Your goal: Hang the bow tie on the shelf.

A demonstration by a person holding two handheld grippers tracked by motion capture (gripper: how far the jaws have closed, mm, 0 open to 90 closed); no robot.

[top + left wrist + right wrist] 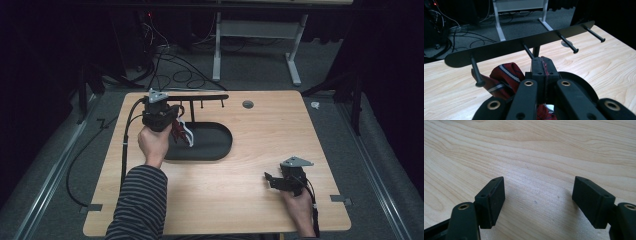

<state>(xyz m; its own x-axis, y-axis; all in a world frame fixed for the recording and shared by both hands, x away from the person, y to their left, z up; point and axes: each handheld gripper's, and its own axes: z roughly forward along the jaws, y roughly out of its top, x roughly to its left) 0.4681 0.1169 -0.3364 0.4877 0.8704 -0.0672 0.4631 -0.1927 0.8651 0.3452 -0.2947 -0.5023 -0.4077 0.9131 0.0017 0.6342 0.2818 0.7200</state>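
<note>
While no brand or writing can be read anywhere, the left gripper [543, 65] is clenched on a red striped cloth [505, 75] (a tie, perhaps) just before the black peg rack [499, 48], above the rack's dark oval base [212, 142]. Well apart on the wooden surface [250, 190], the right gripper [538, 202] rests released, jaws spread over bare wood. Cables [170, 70] and a white table frame [217, 50] lie on the floor beyond.

Grey carpeted floor [260, 70], strewn with black cables [175, 70]; white-legged desk frame [255, 45] set against darkness.
</note>
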